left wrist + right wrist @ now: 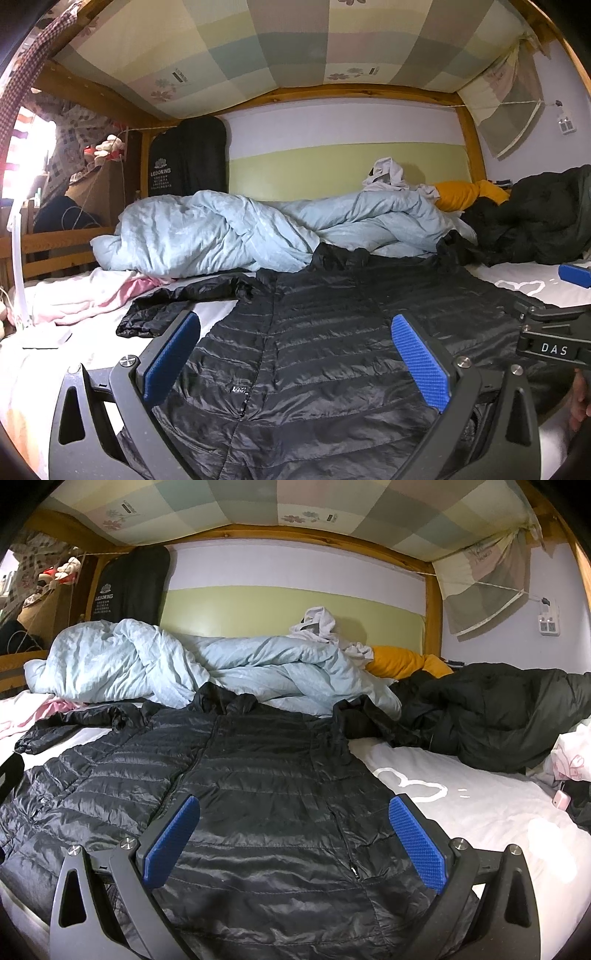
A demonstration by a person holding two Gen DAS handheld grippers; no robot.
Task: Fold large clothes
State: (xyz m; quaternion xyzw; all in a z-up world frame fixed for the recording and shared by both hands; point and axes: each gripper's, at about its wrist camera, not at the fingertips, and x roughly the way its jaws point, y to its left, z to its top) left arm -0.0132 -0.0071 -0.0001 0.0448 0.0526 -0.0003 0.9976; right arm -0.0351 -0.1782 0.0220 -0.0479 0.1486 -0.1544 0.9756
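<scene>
Left gripper (295, 358): jaws spread, empty, over the hem of the black quilted down jacket (314, 332). Jacket lies flat on the white bed sheet (480, 812), long axis running away towards the collar. Right gripper (293, 840): spread, empty, equally near.

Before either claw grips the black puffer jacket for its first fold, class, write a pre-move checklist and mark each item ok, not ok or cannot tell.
1. Black puffer jacket lies spread front-up on the bed sheet: ok.
2. Left claw open and holding nothing: ok.
3. Right claw open and holding nothing: ok.
4. Sleeve laid out smooth: not ok, it is bunched.
5. Space behind the jacket: not ok, the blue duvet lies against the collar.
6. Zip fully closed: cannot tell.
</scene>
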